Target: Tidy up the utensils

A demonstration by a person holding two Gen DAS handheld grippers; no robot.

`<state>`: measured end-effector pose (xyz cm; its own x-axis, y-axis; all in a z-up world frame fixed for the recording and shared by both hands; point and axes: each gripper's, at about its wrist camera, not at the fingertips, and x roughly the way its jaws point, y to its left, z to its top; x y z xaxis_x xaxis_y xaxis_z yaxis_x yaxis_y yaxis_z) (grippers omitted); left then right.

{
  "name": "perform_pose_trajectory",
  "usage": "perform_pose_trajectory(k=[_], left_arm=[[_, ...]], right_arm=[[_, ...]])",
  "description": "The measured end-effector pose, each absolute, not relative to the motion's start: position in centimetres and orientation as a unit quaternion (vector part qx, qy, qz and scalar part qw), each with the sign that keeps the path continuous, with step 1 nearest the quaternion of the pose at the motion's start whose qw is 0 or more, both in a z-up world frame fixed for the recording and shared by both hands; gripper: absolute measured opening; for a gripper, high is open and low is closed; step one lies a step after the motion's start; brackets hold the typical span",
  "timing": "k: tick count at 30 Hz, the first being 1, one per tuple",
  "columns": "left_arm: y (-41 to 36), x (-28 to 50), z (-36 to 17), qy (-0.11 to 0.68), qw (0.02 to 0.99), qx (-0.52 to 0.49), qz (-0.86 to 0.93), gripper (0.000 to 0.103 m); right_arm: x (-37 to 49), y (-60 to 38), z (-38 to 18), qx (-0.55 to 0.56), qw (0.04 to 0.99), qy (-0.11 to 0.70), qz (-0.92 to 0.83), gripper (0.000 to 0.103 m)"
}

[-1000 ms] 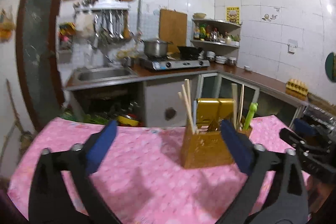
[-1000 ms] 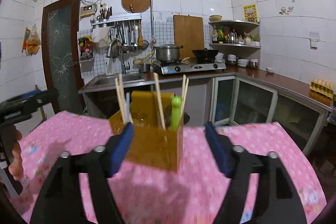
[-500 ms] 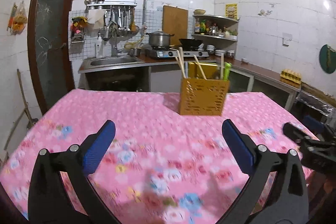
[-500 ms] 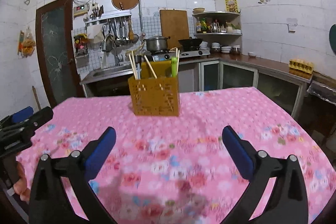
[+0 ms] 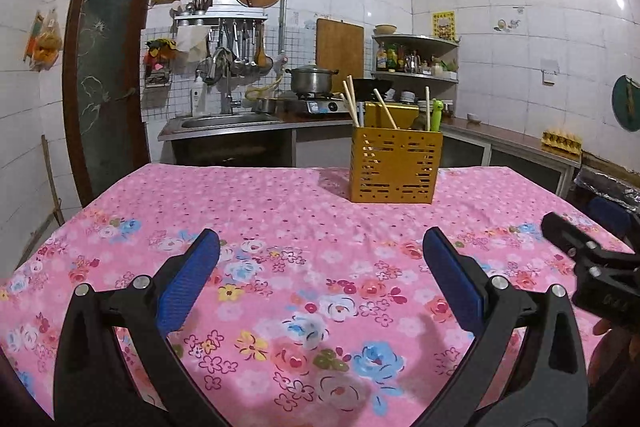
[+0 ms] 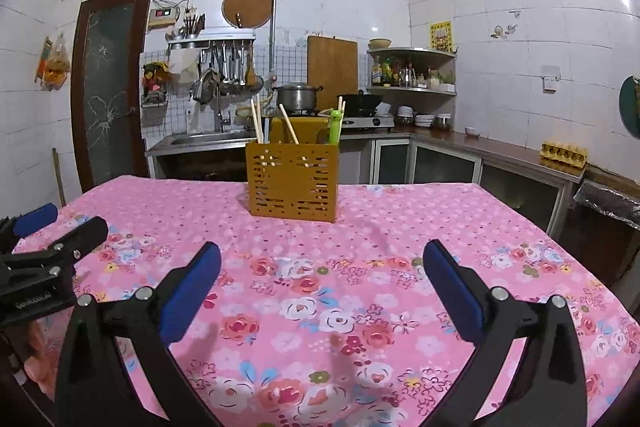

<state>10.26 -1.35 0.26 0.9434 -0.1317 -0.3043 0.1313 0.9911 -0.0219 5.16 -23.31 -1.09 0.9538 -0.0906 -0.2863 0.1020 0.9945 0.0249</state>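
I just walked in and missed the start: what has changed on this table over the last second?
Both hand-held grippers drew back from the utensil holder: a second ago it stood right at their fingertips, now it stands far across the pink tablecloth. The right hand-held gripper, a little narrower then, has spread wide; the left hand-held gripper stayed wide open. Neither holds anything. The holder stays upright with its chopsticks and green utensil inside.

Pink floral tablecloth bare across near and middle stretch, open passage ahead, sole obstacle the yellow utensil holder upright at far side with chopsticks sticking above its rim, table edges unobstructed
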Motion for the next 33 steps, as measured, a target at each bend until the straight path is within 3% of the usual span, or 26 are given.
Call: perform_pose_trajectory(k=[33], left_arm=[[-1.8,9.3,-0.5,0.145,0.986,0.017,-0.081,0.098]], right_arm=[[3.9,-23.8,-1.3,0.026,0.989,0.124,-0.078,0.099]])
